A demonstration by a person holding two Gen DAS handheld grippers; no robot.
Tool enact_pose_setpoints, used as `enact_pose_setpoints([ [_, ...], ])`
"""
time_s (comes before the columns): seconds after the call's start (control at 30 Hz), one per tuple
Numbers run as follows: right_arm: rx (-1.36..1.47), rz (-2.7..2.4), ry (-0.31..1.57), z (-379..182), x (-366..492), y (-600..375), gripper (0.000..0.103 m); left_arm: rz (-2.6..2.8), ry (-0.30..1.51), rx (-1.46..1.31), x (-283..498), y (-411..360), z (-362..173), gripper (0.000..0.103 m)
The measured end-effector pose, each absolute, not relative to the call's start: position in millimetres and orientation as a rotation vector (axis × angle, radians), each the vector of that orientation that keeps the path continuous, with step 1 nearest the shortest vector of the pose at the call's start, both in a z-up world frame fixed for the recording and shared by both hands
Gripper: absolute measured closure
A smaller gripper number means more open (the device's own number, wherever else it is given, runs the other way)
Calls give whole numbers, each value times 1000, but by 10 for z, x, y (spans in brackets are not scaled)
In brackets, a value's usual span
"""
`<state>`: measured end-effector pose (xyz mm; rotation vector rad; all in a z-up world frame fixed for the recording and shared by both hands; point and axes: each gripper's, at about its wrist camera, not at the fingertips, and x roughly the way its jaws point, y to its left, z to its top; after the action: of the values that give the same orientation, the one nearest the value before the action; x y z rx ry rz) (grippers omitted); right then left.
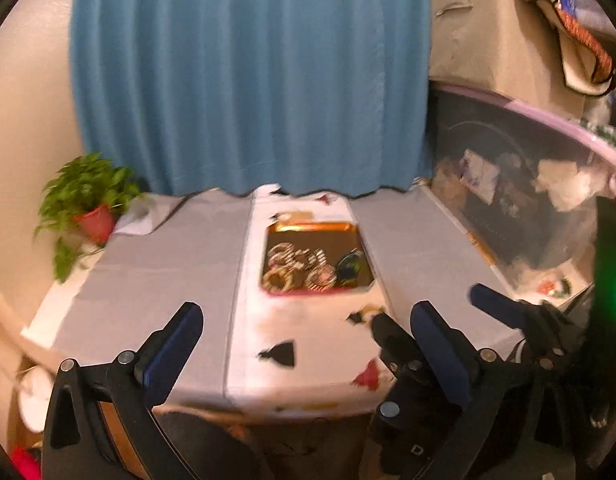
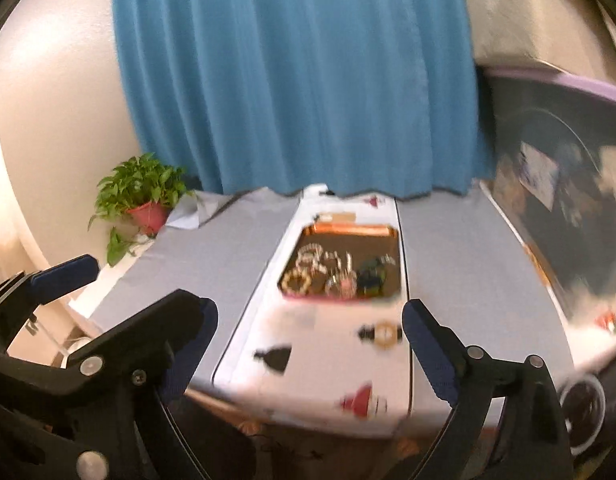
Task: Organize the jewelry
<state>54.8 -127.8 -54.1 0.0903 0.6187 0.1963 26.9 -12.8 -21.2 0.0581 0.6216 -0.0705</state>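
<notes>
A shiny gold tray (image 1: 312,227) (image 2: 348,230) sits on the white runner in the middle of the table. It holds several beaded bracelets (image 1: 295,268) (image 2: 320,272) and a dark green piece (image 1: 350,266) (image 2: 372,274) at its right side. My left gripper (image 1: 308,320) hangs over the table's near edge, well short of the tray, open with nothing between its blue pads. My right gripper (image 2: 312,320) hovers beside it on the right, also open and empty. Both views are blurred.
Grey cloth (image 1: 167,264) covers the table on both sides of the printed runner (image 1: 303,344). A potted plant (image 1: 87,196) (image 2: 143,192) stands at the far left corner. A blue curtain (image 1: 247,80) hangs behind. A dark storage bin with a purple lid (image 1: 508,200) crowds the right side.
</notes>
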Motion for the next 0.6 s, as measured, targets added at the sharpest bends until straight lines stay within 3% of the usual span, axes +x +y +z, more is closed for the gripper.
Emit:
enact_pose_setpoints([
  [0.6, 66, 172, 657, -542, -40, -1133, 10, 3, 649, 50, -200, -16, -260, 0],
])
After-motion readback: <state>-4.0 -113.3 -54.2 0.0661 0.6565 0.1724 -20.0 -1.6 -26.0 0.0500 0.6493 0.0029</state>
